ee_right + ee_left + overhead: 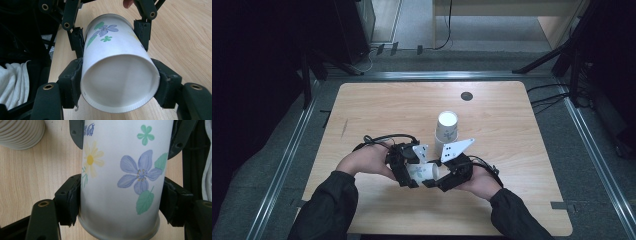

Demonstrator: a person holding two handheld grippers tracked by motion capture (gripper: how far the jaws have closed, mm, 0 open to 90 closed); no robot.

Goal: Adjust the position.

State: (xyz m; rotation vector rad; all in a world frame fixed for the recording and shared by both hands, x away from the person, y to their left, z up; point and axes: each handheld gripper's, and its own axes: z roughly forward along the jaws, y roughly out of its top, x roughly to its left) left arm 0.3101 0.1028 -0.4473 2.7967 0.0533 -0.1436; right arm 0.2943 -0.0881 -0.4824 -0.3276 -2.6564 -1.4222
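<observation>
Left gripper (408, 172) – right gripper (439, 176) – both clamped.

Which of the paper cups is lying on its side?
The white flower-printed paper cup, gripped sideways between both tools near the table's front edge. The other white paper cups stand upright in a stack behind it, with nothing touching them.

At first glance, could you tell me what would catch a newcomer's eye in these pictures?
A flowered paper cup lies on its side near the table's front edge, clamped between both tongs: the left tongs and the right tongs. Just behind them an upright stack of white paper cups stands mid-table.
</observation>
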